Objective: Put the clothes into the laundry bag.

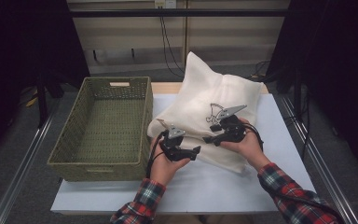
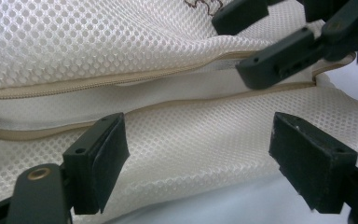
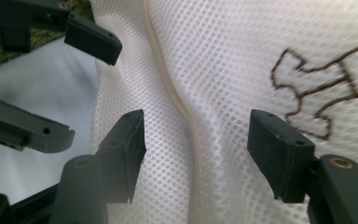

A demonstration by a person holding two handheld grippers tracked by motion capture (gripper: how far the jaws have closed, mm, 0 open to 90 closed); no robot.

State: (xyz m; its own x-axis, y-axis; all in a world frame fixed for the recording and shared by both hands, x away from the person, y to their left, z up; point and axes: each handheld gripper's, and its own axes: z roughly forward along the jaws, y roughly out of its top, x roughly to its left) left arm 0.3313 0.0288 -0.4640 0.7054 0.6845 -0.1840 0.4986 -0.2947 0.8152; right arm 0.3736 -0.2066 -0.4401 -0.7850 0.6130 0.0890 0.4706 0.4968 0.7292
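Table: white top, set in a dim room with dark curtains to either side. A green woven basket stands on the table's left part, with a slot handle in its far wall; nothing visible inside it. Just right of the basket lies a white mesh laundry bag, its far corner raised toward the back wall, its near edge toward the person. The bag's left edge is touching or very near the basket's right wall; cannot tell which. A dark embroidered outline figure sits on the bag's upper face. A beige zipper runs along the bag's near edge; in the left gripper view the zipper line appears parted, with a paler layer between the two mesh faces.

Both forearms enter from the bottom in red plaid sleeves.

Left gripper: held at the bag's near-left edge, beside the basket's near right corner. Jaws stand well apart; in the left gripper view the lower mesh face lies between and beyond them, not clamped.

Right gripper: held over the bag's near portion, below the embroidered figure, near the left gripper. Jaws apart; in the right gripper view the mesh and zipper seam lie between them, nothing pinched. The left gripper's jaws show at that view's left.
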